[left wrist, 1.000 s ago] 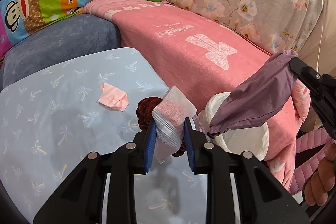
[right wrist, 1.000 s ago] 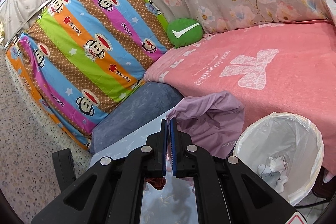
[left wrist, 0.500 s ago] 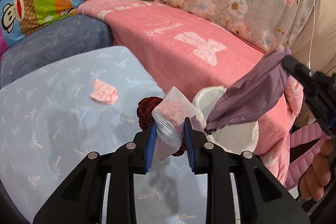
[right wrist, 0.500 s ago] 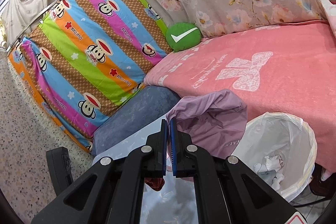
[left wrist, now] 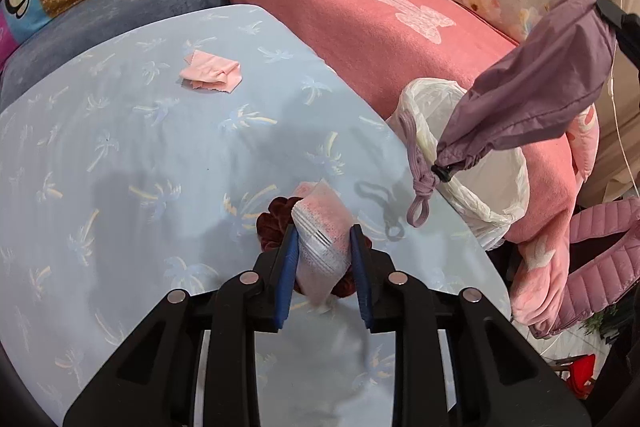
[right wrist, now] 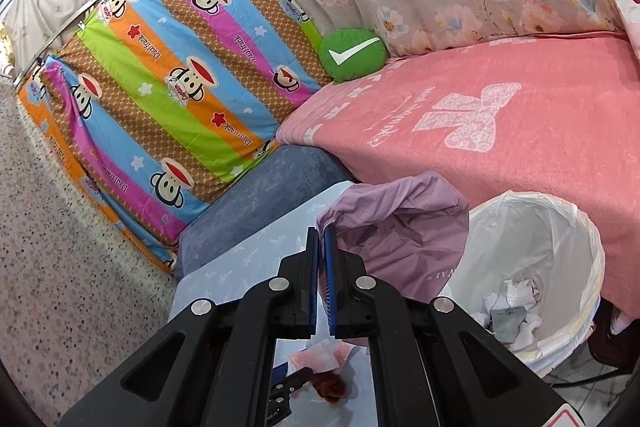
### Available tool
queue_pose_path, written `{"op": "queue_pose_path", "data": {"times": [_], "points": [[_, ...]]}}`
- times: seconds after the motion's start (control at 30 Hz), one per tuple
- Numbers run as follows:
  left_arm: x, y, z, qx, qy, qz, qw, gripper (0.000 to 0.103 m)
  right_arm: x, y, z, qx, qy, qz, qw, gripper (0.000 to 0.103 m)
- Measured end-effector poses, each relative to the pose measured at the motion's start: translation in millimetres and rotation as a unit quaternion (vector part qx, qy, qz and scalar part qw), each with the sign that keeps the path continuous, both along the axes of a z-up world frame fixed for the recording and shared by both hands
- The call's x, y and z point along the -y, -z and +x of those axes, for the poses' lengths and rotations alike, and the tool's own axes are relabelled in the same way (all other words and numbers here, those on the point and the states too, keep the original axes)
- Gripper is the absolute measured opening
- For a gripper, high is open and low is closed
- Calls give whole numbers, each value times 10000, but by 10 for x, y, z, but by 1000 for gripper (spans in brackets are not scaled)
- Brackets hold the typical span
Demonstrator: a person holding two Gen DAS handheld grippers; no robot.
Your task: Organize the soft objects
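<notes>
My left gripper point(left wrist: 324, 247) is shut on a white and pink mesh packet point(left wrist: 320, 227), low over the light blue palm-print table point(left wrist: 120, 167). A dark red scrunchie point(left wrist: 274, 223) bunches against the packet at the left pad. A folded pink cloth point(left wrist: 210, 73) lies farther back on the table. My right gripper point(right wrist: 321, 239) is shut on the rim of a purple drawstring bag point(right wrist: 400, 219). The bag point(left wrist: 528, 99) hangs to the right above the bin, with its cord dangling. From the right wrist the packet point(right wrist: 320, 353) and scrunchie point(right wrist: 330, 385) show below the jaws.
A bin with a white liner point(left wrist: 500, 195) stands at the table's right edge with crumpled waste inside point(right wrist: 516, 303). A pink blanket point(left wrist: 360, 19) covers the bed behind it. A green cushion point(right wrist: 352, 55), a striped cartoon sheet point(right wrist: 180, 87) and a blue-grey cushion point(left wrist: 120, 11) lie beyond.
My left gripper has sunk and tipped down toward the table with the packet and scrunchie. The right gripper with the purple bag has shifted slightly sideways.
</notes>
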State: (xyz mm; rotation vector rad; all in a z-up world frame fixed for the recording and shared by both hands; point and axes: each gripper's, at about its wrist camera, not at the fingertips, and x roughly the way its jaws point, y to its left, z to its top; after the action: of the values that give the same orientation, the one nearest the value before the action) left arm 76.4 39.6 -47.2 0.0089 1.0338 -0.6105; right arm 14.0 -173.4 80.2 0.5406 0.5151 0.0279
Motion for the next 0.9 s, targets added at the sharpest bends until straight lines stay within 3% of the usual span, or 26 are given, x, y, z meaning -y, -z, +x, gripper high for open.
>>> {"op": "queue_pose_path", "data": {"times": [0.2,0.47,0.63,0.9], "points": [[3,-100,-14,219,-19,28,9998,25,-81,19,-23,-34,-71,-41,10000,5],[40,-302,15,395,-8,-90,9992,17,-97,-24,-55,61,-104,-76,9999,5],[152,-491,41,600,77,-204,9980,8,-23,-46,-78,111,-65,-83,9999,5],[394,-714,65,836,275,-360,9955,5,173,-63,-136,180,99,-61,9998,5]]}}
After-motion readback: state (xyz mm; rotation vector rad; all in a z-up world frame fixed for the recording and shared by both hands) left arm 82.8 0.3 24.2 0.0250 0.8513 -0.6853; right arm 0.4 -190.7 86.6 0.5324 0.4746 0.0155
